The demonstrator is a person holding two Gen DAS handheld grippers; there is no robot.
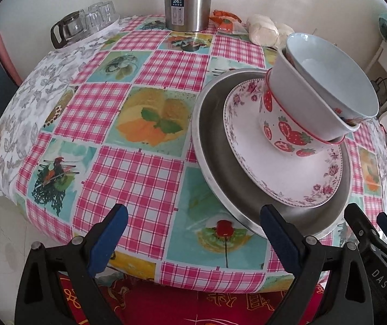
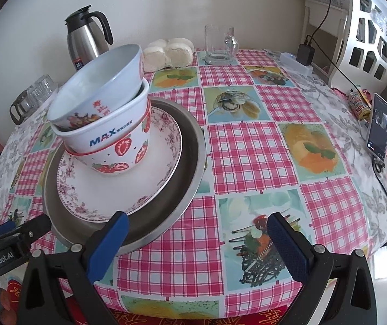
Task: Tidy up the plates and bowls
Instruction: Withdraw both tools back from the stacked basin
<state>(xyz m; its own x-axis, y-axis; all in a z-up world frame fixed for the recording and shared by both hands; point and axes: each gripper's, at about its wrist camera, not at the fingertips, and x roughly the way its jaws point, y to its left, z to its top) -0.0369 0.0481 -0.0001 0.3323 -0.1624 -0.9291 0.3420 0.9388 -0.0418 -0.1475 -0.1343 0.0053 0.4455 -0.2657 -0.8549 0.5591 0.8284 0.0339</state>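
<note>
On the checked tablecloth sits one stack. A steel pan (image 1: 215, 168) (image 2: 190, 146) is at the bottom, and in it lies a floral plate (image 1: 288, 173) (image 2: 139, 187). On the plate stands a strawberry bowl (image 1: 283, 132) (image 2: 123, 151) with a white "MAX" bowl (image 2: 106, 135) nested in it. A pale blue bowl (image 1: 331, 78) (image 2: 98, 89) rests tilted on top. My left gripper (image 1: 193, 216) is open at the pan's near left, its right finger over the rim. My right gripper (image 2: 197, 222) is open at the pan's near right, its left finger over the rim. Neither holds anything.
A steel thermos (image 1: 188, 2) (image 2: 85, 40), glass cups with a glass pot (image 1: 85, 24) and steamed buns (image 2: 169, 52) stand at the back. A glass mug (image 2: 219, 44), a charger (image 2: 306, 52) and a phone (image 2: 380, 127) are to the right. The table's front edge is just below both grippers.
</note>
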